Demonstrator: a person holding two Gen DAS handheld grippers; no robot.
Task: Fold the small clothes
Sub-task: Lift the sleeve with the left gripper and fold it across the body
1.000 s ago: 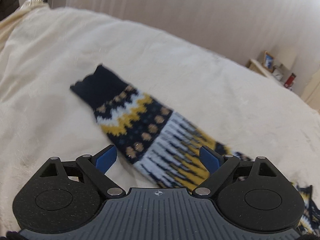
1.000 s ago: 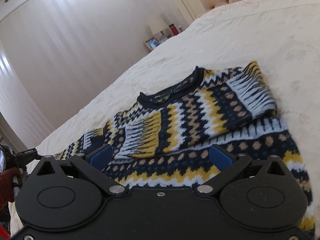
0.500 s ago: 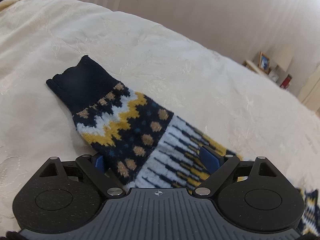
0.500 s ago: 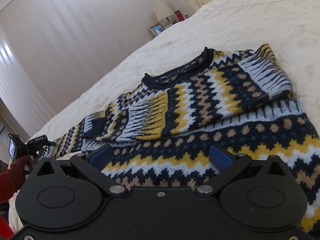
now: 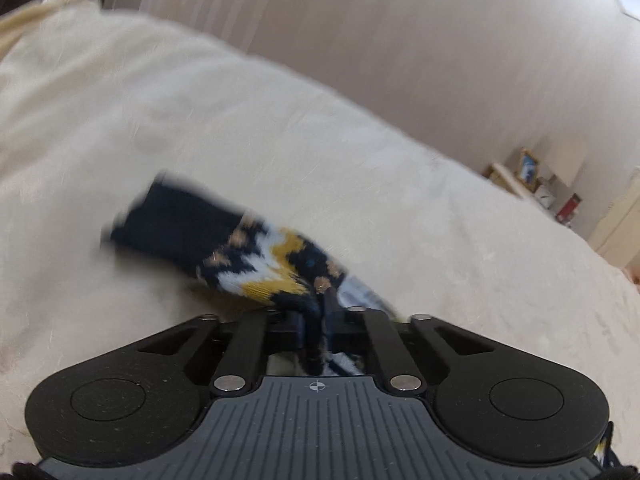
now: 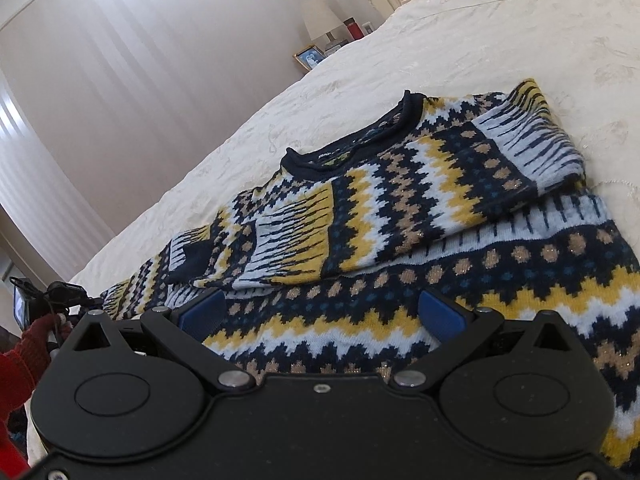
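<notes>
— Since the earlier frames, what has been changed?

— Half a second ago the fingers of the left gripper were spread either side of the sleeve; now they are pressed together on it, and knit is seen bunched between them. The dark cuff end is blurred, so it is judged to be lifting off the bedspread.

— And the other one?

— The right gripper is held with its blue fingers spread wide, nothing between them, low over the hem of the sweater, which is laid flat on the bedspread with its other sleeve already folded across the chest.

— What could go wrong?

— Only a small pinch of knit appears to be held, so the sleeve could be slipped out mid-swing. If it is pulled hard, the body of the sweater may be dragged and the folded sleeve disturbed, since the hem is not pinned.

— The pose?

— The left gripper is angled down toward the bedspread, beside the sweater's body; the right is levelled along the sweater toward its collar.
</notes>
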